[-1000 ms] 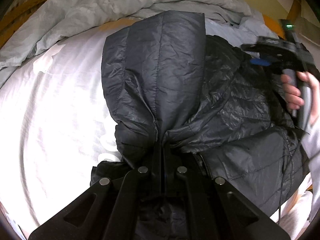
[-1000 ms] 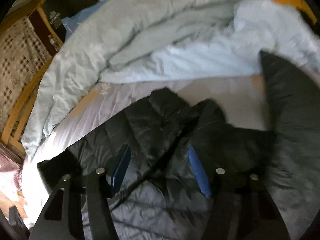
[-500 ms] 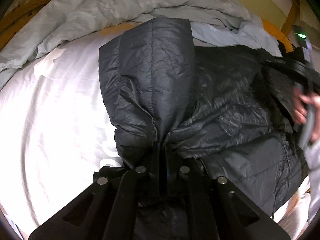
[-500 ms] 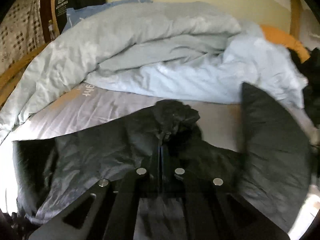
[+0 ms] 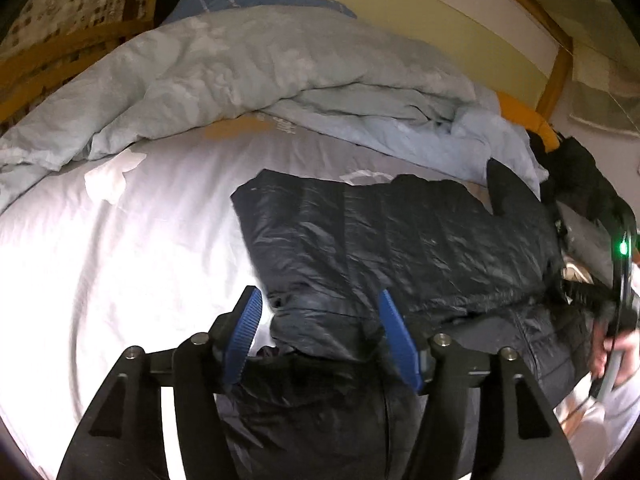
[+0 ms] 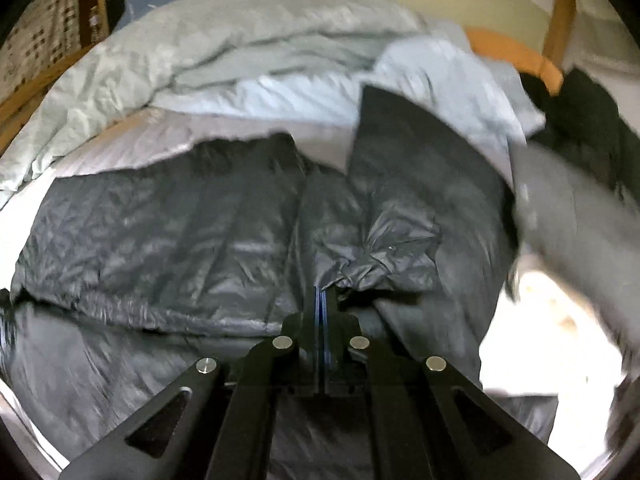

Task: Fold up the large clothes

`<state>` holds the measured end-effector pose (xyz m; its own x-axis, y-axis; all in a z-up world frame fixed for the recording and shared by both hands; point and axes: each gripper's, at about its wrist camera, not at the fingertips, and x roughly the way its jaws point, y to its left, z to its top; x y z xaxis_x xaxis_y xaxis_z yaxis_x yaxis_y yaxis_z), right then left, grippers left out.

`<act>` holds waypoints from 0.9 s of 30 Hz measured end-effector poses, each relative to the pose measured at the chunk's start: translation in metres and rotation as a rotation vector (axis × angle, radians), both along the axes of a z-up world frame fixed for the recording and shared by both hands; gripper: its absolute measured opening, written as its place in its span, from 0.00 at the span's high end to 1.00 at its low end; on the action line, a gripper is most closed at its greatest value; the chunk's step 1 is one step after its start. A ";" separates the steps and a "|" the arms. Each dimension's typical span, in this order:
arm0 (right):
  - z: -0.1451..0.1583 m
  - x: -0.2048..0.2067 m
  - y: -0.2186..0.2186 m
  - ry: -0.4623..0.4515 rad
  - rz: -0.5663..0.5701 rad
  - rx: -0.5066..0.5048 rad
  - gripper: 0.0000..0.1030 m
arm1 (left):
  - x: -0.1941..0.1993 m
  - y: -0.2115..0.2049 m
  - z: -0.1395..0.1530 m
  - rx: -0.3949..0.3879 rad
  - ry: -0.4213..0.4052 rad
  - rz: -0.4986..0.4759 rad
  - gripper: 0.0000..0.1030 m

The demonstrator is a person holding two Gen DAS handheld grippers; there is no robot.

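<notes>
A black quilted puffer jacket (image 5: 400,240) lies folded over on the white bed sheet (image 5: 120,260); it also shows in the right wrist view (image 6: 180,240). My left gripper (image 5: 320,320) is open, its blue pads (image 5: 244,332) standing apart just above the jacket's near left edge, holding nothing. My right gripper (image 6: 325,296) is shut on a bunched pinch of the jacket fabric (image 6: 380,256) near its right side. The right gripper and the hand holding it show at the right edge of the left wrist view (image 5: 616,312).
A crumpled pale blue duvet (image 5: 260,72) is heaped along the far side of the bed. A wooden bed frame (image 5: 556,76) and cream wall lie behind. Dark clothes (image 5: 580,184) and a grey item (image 6: 572,208) lie at the right.
My left gripper has let go of the jacket part it held up and opened; that part now lies flat across the jacket. My right gripper went from open to shut on the fabric.
</notes>
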<state>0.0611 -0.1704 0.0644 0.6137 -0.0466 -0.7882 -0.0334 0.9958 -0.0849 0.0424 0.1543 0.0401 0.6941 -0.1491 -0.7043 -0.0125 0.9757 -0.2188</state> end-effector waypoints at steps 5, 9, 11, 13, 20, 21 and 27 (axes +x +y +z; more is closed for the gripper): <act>-0.020 -0.011 -0.029 0.086 -0.019 0.103 0.99 | 0.019 0.003 -0.027 0.120 0.065 0.142 0.41; -0.014 -0.021 -0.044 0.065 -0.036 0.092 0.99 | 0.024 0.010 -0.036 0.079 0.081 0.145 0.41; -0.011 -0.028 -0.052 0.060 -0.045 0.076 0.98 | 0.026 0.010 -0.034 0.071 0.063 0.141 0.41; -0.008 -0.033 -0.061 0.055 -0.064 0.083 0.97 | 0.024 0.008 -0.031 0.058 0.046 0.128 0.41; 0.013 -0.024 -0.076 -0.015 -0.046 0.307 0.94 | 0.023 0.005 -0.030 0.042 0.013 0.139 0.41; 0.015 -0.020 -0.072 -0.022 -0.023 0.316 0.94 | 0.025 0.005 -0.032 0.034 0.022 0.130 0.41; -0.025 0.018 -0.053 0.132 -0.012 0.206 0.94 | 0.046 -0.001 -0.068 0.139 0.219 0.178 0.35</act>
